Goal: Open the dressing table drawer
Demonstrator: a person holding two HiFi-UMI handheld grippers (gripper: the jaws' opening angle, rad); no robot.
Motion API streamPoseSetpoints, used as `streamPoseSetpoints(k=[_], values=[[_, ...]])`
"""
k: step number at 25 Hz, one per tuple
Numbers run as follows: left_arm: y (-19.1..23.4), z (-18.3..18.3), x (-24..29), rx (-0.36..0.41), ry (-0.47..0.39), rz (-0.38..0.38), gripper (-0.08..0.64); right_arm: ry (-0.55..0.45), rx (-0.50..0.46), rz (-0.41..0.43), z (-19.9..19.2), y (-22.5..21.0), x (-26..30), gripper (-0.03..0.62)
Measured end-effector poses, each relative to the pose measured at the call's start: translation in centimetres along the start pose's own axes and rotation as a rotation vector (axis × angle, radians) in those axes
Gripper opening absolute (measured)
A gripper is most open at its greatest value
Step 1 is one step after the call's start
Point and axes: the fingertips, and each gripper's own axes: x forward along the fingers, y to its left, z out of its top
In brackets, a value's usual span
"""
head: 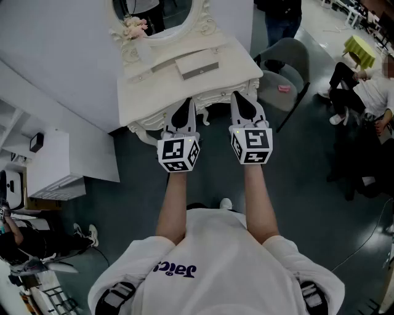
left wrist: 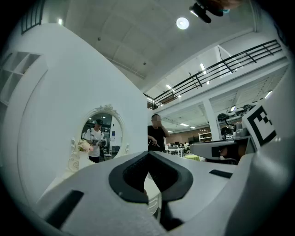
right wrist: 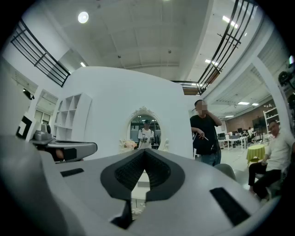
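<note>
– White shirt (head: pixel 215 264) closest in. The dark lettering (head: pixel 175 269) on it is upside down, and I can't read it for sure. Two bare forearms (head: pixel 172 203) run out to the marker cubes (head: pixel 178 154).
– And the tongs?
– Left gripper (head: pixel 186 104) has its jaws together with nothing in them. Right gripper (head: pixel 240 98) is the same, pads pressed tip to tip and empty. They're side by side, a little apart, tips over the front edge of the dressing table (head: pixel 148 101).
– Where's the drawer?
– Drawer (head: pixel 196 61) is up on the table top, beyond the tips, roughly ahead of the gap between the two grippers. Neither touches it. There's a grey handle strip (head: pixel 200 70) along its front, and that front sits forward of the section to its left. Only bare table top lies between tips and handle.
– What's around it?
– Grey chair (head: pixel 286 61) just right of the table, with a pink thing (head: pixel 284 88) on its seat. Behind the drawer is an oval mirror (head: pixel 157 18) in a carved white frame, flowers (head: pixel 134 26) at its left foot. Shelf unit (right wrist: pixel 71 115) off to the left. A standing person in black (right wrist: pixel 203 133) is by the wall on the right. A seated person (head: pixel 369 92) is farther right, near a yellow-green table (head: pixel 359 50).
– Any labels?
– Black-and-white squares on the cubes, no words.
</note>
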Motion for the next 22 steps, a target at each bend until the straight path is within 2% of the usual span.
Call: streamPoseSetpoints(k=[11, 16, 22], values=[[-1.7, -1.9, 1.0, -0.026, 0.018, 0.002, 0.012, 0.025, 0.062, -0.008, -2.3, -1.8, -0.2, 0.008], [0.3, -3.8, 2.6, -0.035, 0.024, 0.0, 0.012, 0.05, 0.1, 0.023, -4.4, -1.1, 2.7, 0.008], [3.9, -5.5, 7.8, -0.039, -0.003, -0.014, 0.012, 0.057, 0.103, 0.019, -5.4, -1.6, 9.0, 0.008]])
